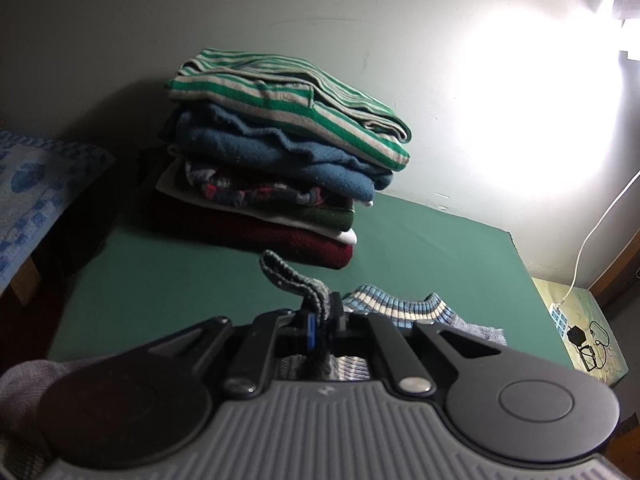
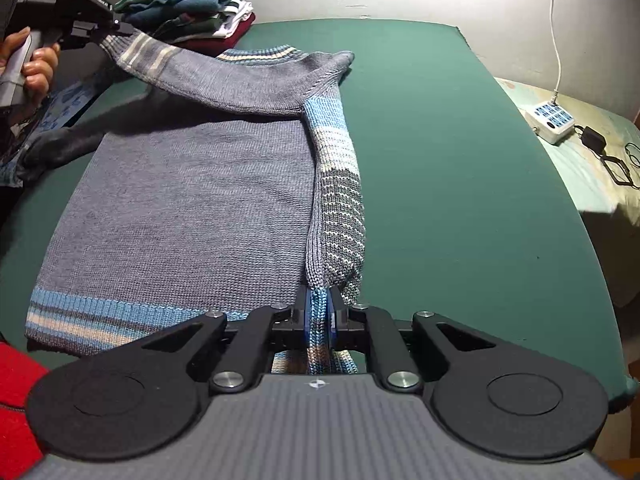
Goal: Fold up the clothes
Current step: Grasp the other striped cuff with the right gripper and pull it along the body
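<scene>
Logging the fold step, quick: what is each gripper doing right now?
Left gripper: shut on the grey knitted sweater's cuff.
Right gripper: shut on that sweater's other, blue-striped sleeve.

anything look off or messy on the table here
Nothing much. The grey sweater lies flat mid-fold, each sleeve pinched in a claw. The clothes stack at the back leans a bit, its layers not squared up.
</scene>
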Demonstrator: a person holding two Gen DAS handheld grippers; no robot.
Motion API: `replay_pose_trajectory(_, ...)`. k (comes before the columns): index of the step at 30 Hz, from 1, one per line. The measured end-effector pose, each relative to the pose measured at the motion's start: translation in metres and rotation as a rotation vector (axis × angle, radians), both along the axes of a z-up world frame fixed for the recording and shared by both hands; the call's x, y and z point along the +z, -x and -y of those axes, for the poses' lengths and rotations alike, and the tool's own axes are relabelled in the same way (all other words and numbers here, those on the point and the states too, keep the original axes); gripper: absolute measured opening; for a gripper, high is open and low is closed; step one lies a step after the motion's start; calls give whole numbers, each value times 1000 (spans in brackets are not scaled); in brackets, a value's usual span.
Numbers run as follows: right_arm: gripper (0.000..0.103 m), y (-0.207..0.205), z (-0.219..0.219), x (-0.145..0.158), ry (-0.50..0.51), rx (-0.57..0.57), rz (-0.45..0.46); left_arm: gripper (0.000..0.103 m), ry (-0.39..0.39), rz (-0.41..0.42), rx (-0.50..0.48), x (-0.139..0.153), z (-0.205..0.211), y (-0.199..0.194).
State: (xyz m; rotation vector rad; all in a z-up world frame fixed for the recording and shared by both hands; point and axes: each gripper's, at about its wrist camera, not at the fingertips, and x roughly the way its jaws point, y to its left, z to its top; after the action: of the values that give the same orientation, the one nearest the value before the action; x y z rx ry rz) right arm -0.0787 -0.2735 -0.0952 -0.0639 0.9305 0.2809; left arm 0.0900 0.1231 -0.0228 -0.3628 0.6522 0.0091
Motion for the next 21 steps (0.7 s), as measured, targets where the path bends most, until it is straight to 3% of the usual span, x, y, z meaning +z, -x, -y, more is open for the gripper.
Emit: replay_pose_trajectory(21,9,6,-26,1,-29,128,-19,1,-62,18,21,14,-14,2)
